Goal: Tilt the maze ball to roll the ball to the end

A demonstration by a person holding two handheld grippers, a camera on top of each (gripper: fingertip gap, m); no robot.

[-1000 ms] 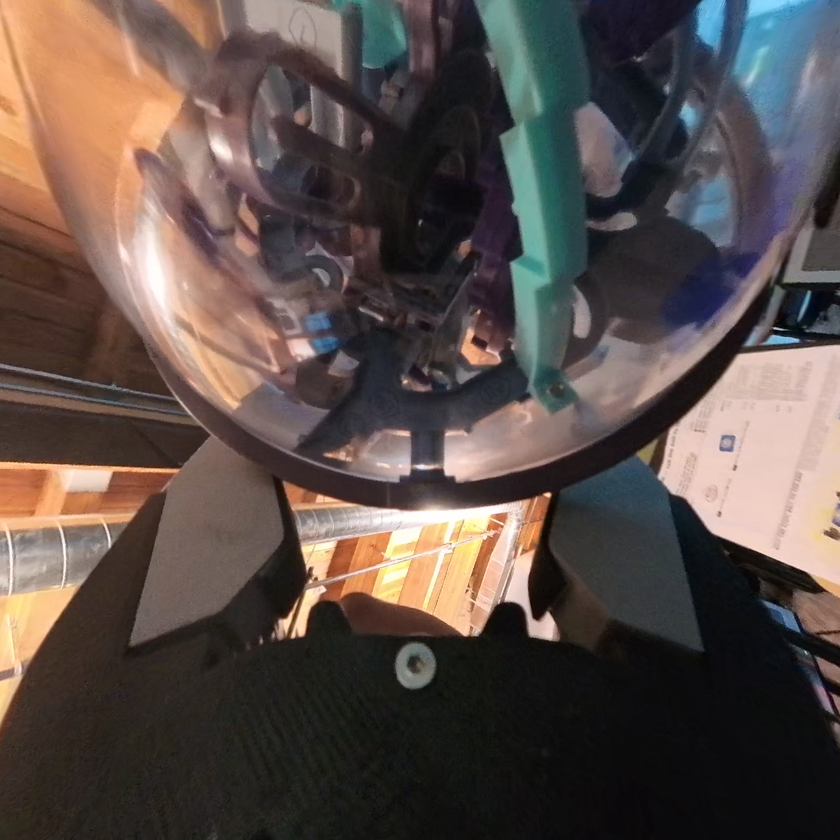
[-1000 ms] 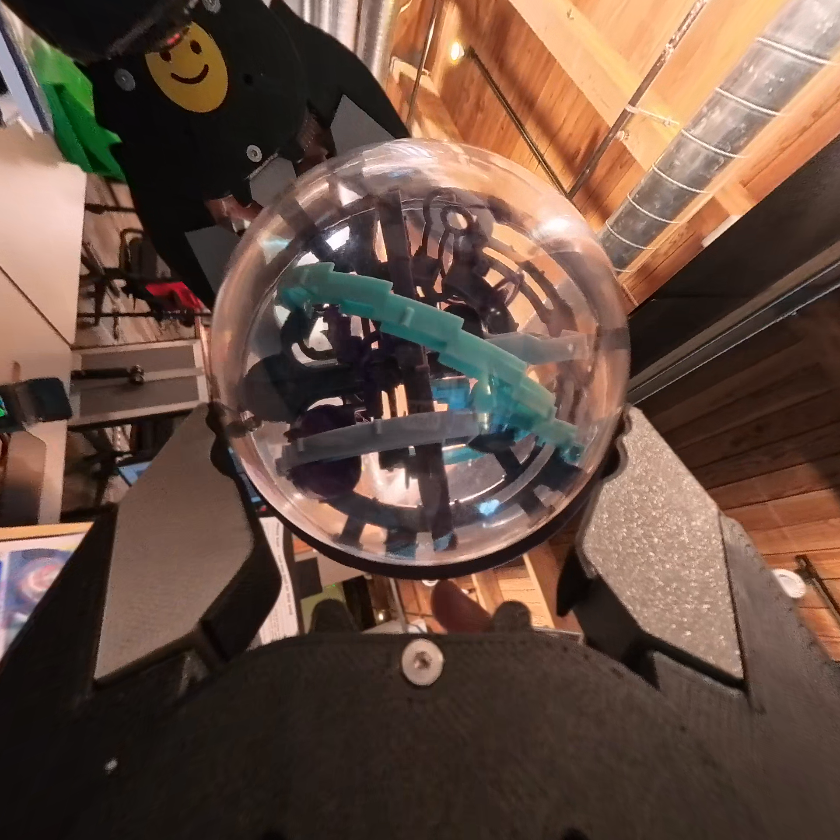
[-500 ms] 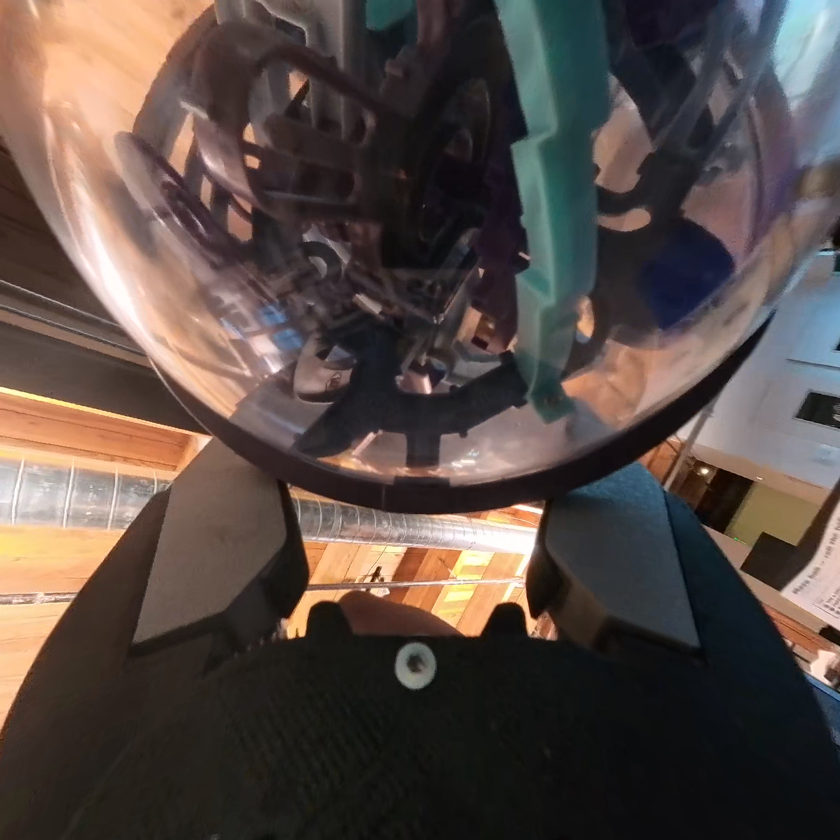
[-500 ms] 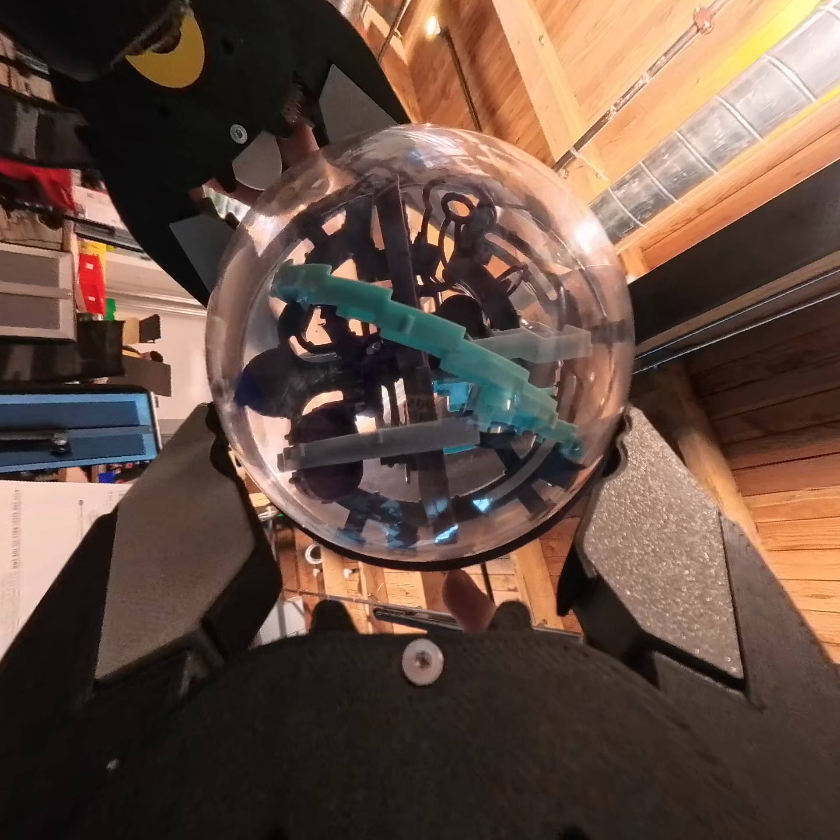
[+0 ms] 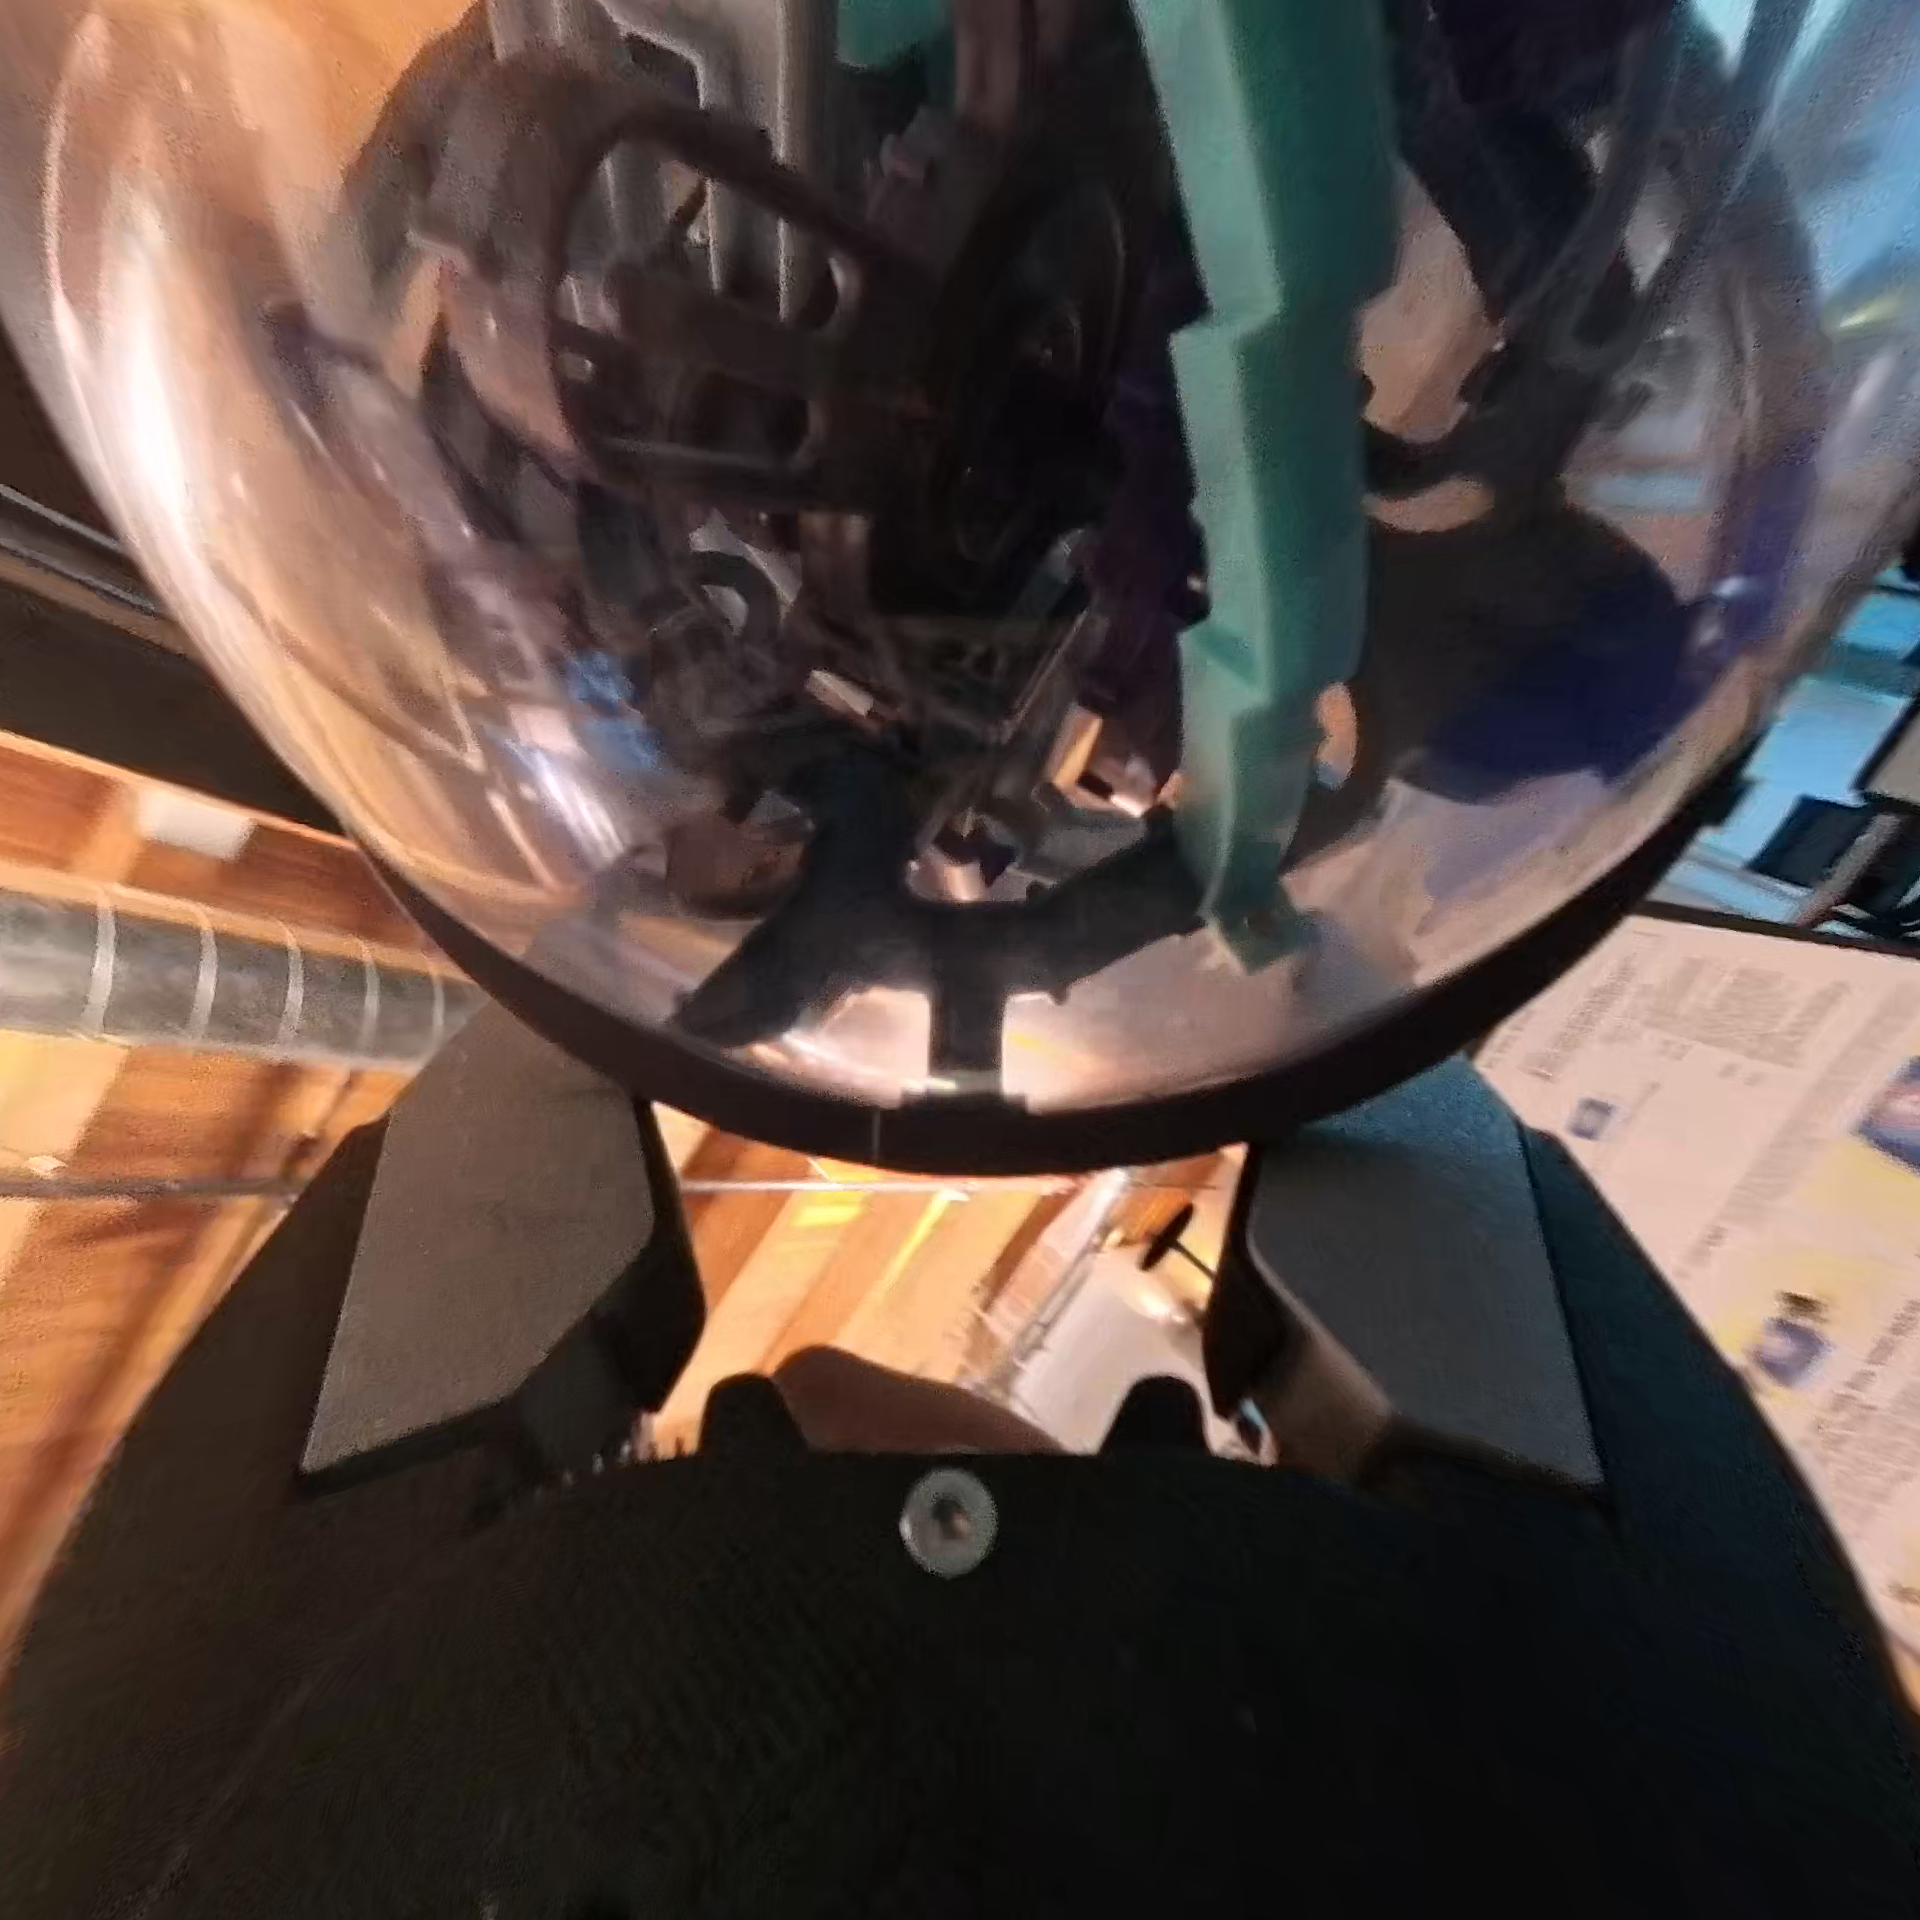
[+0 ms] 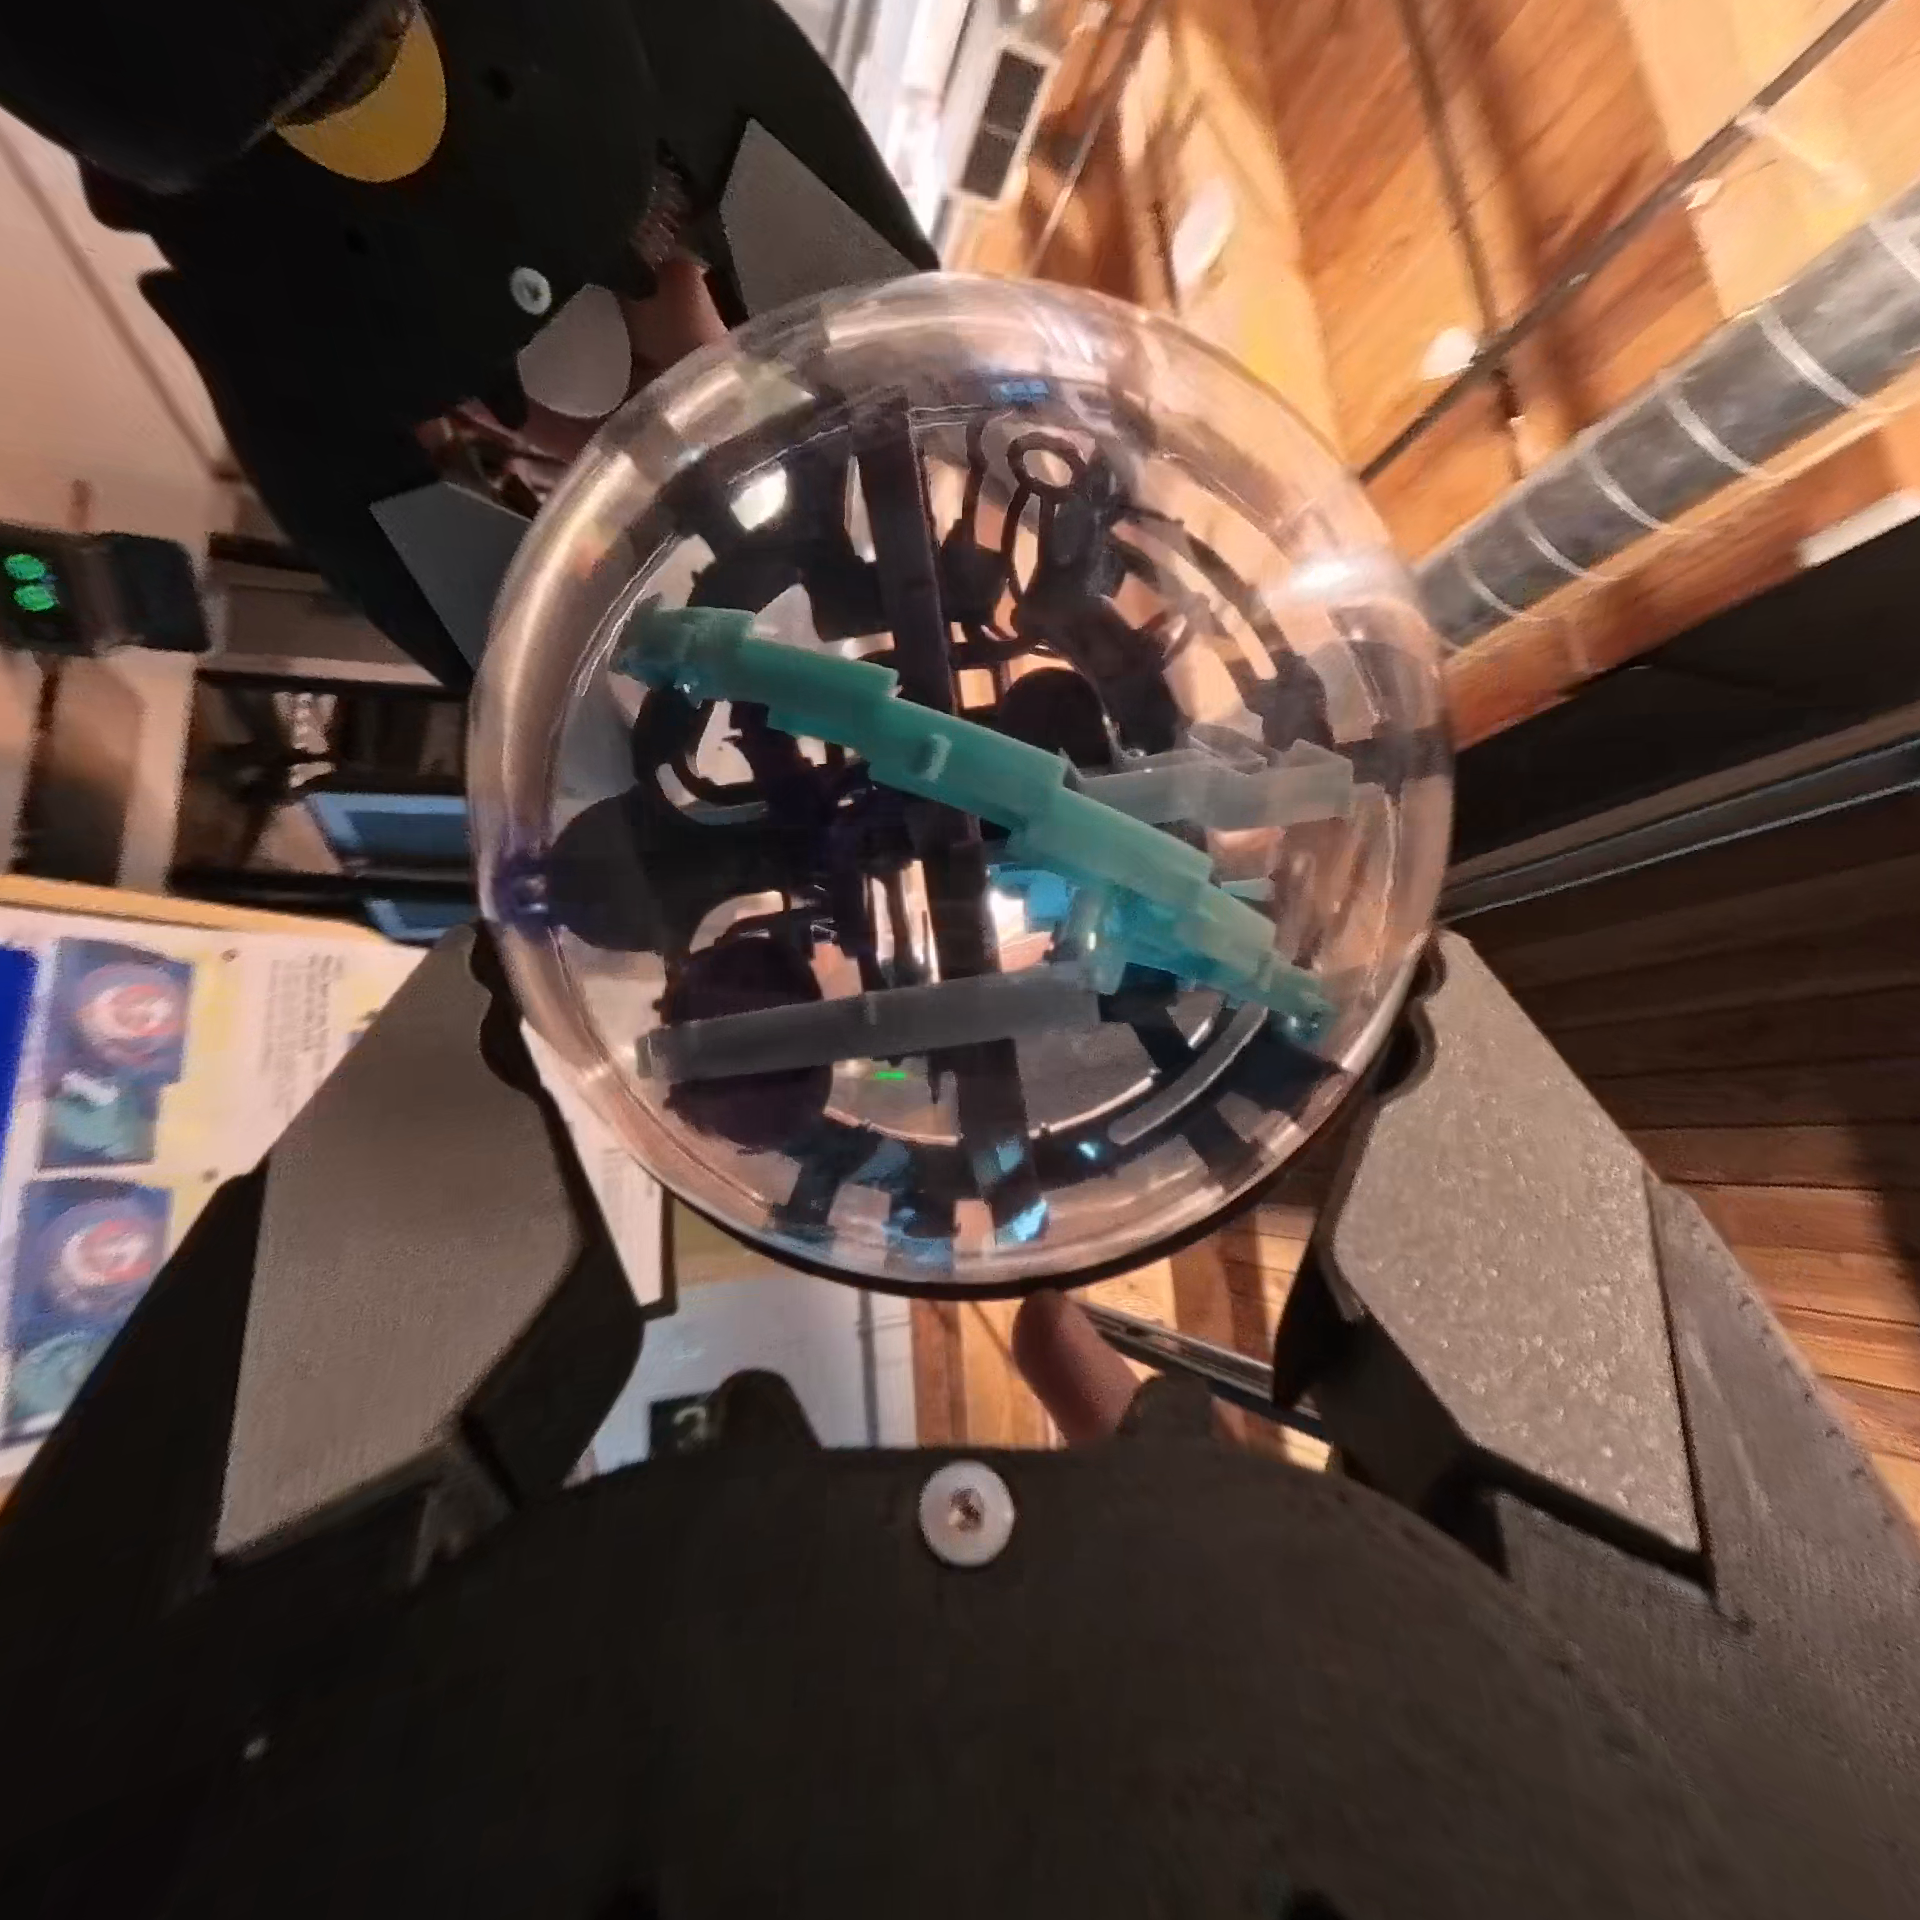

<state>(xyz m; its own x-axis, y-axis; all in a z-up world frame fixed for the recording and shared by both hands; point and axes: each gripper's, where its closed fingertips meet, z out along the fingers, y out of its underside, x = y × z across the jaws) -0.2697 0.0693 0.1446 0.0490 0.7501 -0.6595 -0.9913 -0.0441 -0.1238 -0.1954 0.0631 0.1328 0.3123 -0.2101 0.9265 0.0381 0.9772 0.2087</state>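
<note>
Both grippers are clamping the maze ball in mid-air

Right gripper is squeezing its sides, left gripper is pinching the far side, teal track running across inside.

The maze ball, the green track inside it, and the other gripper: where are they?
maze ball (image 6: 727, 499): right wrist view, clear shell, upper left.
green track (image 6: 997, 753): right wrist view, middle of strip.
left gripper (image 6: 582, 416): right wrist view, behind the ball, between its fingertips.

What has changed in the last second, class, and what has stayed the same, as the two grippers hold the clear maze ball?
The background swings past, so the maze ball was turned with both grippers. Nothing was taken or released. Right gripper and left gripper stay clamped on the sphere; the teal track sits as before.
</note>
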